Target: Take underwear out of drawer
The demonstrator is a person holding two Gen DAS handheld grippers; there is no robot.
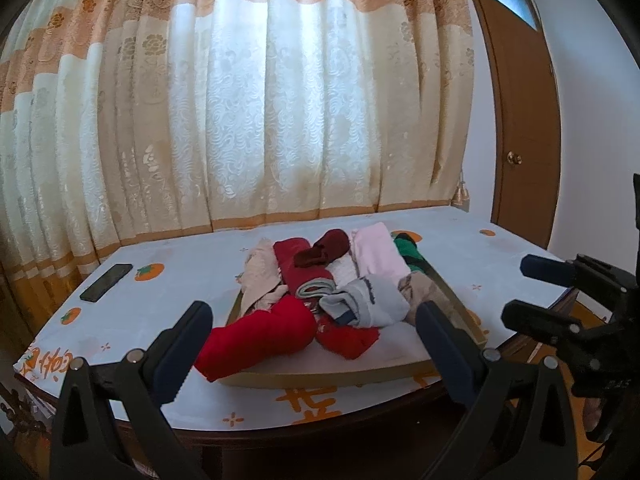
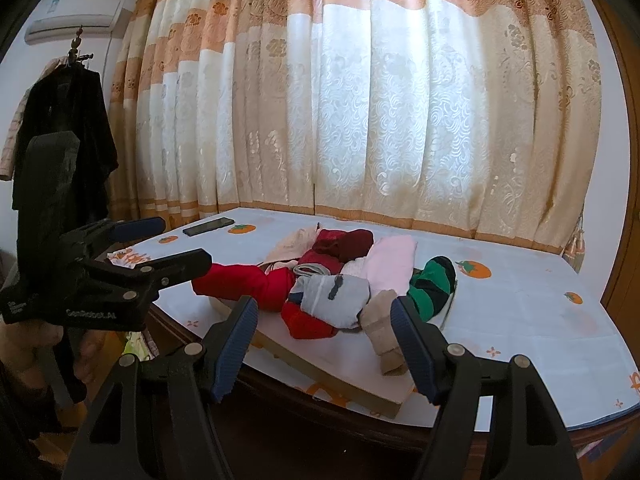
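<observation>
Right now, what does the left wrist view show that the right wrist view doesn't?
Only the left wrist view shows the brown door and the right gripper from the side. Only the right wrist view shows the air conditioner, the dark coat on a stand and the left gripper. Both show the curtain, the phone and the drawer of rolled clothes.

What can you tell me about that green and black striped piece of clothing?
The striped garment is soft knitted cloth with broad green and black bands, rolled into a loose bundle. It lies at the right edge of the clothes pile in the shallow drawer on the table, leaning over the drawer's rim, beside a pink folded piece. Neither gripper touches it.
</observation>
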